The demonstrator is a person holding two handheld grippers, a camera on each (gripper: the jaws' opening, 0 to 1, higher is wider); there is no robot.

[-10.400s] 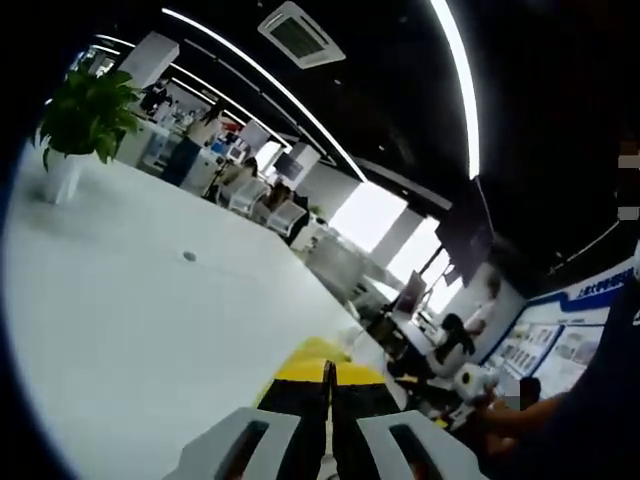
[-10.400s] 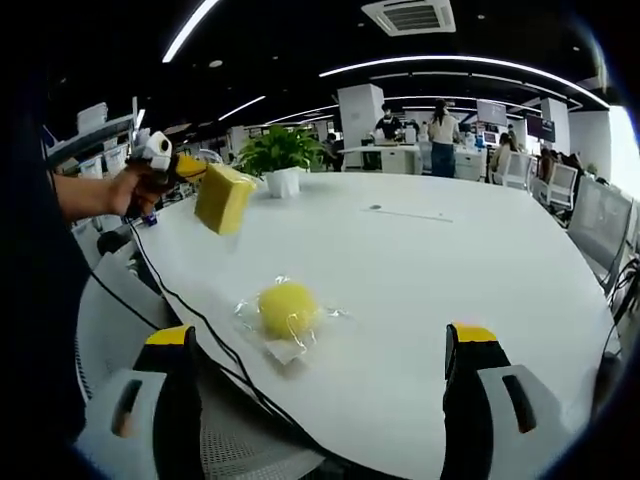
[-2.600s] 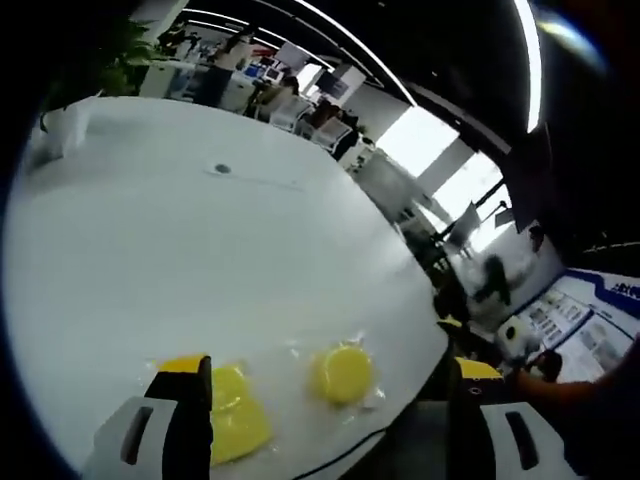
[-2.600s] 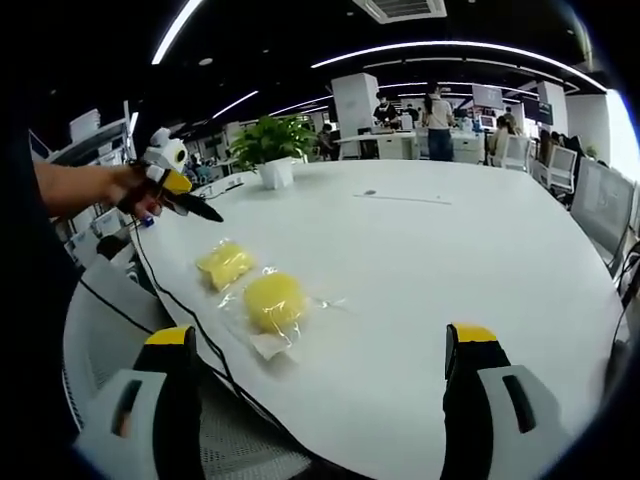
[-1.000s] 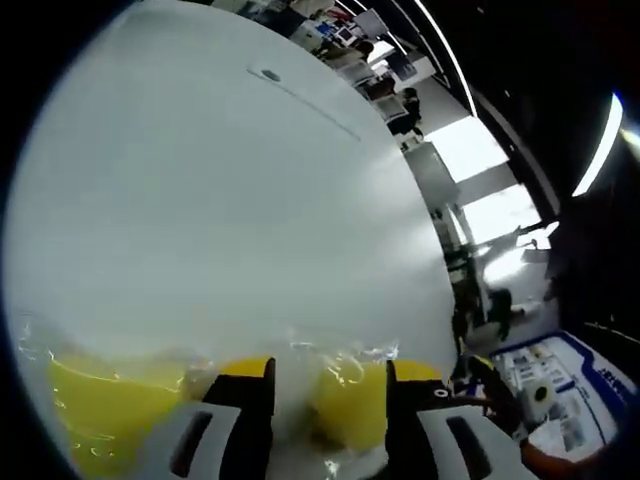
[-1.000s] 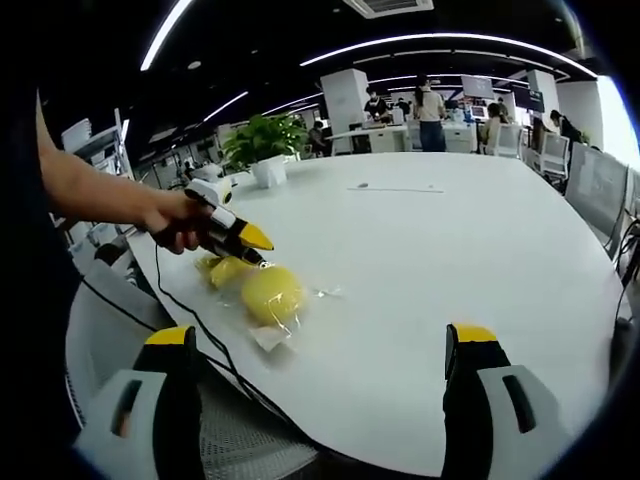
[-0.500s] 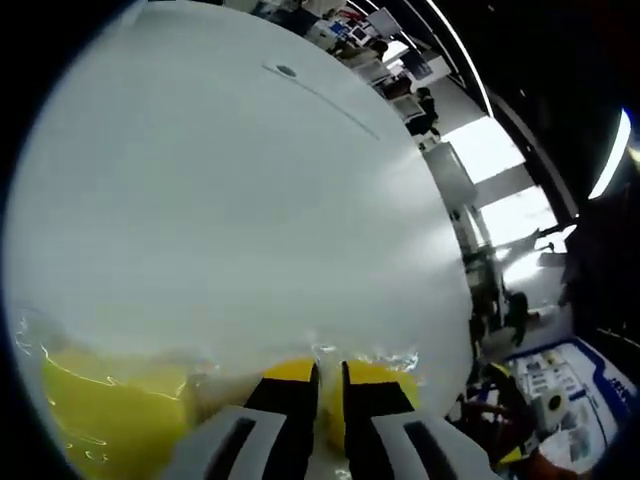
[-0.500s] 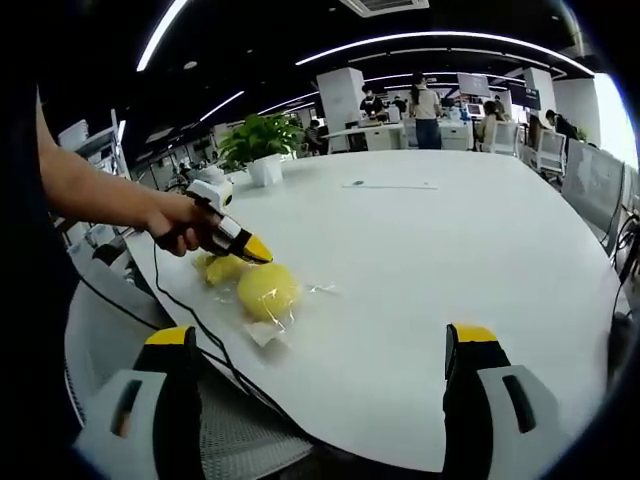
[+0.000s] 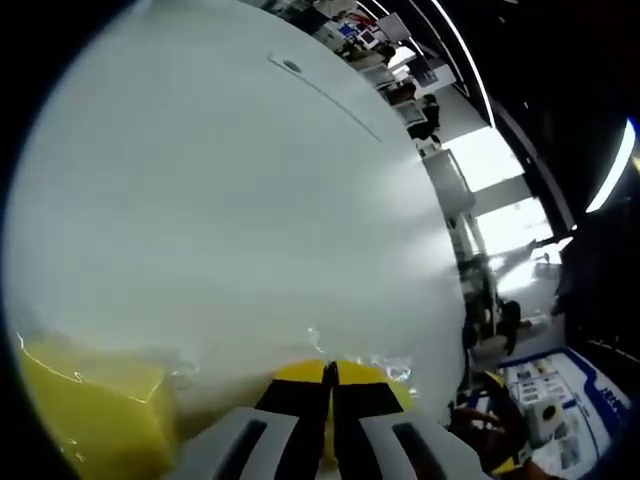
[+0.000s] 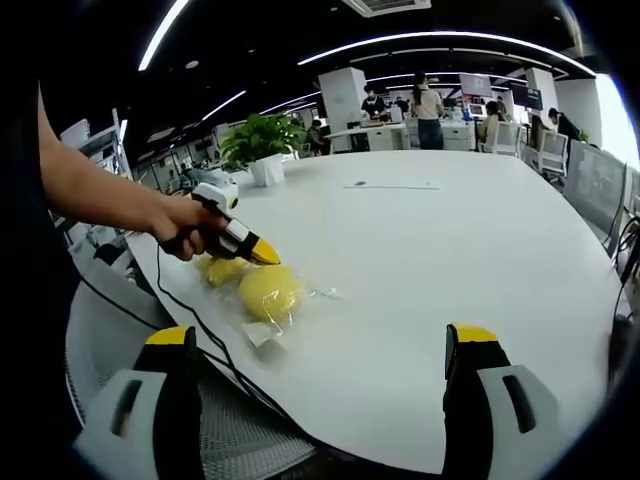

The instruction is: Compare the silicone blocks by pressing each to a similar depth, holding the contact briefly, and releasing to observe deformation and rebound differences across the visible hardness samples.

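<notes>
White table (image 10: pixel 450 260) carries our two bagged yellow blocks near its edge: round block (image 10: pixel 268 292), squarish block (image 10: pixel 224 270) beside. Left gripper (image 10: pixel 262 257), jaws together, tip pressing the round one, pointing downward; right gripper (image 10: pixel 325 375) jaws wide apart.

two yellow silicone samples in clear wrap lie side by side near the white table's edge: a round block (image 10: pixel 268 292) and a squarer block (image 10: pixel 224 270).

Glossy film wrap (image 10: pixel 262 333), matt table (image 10: pixel 420 260)
</notes>
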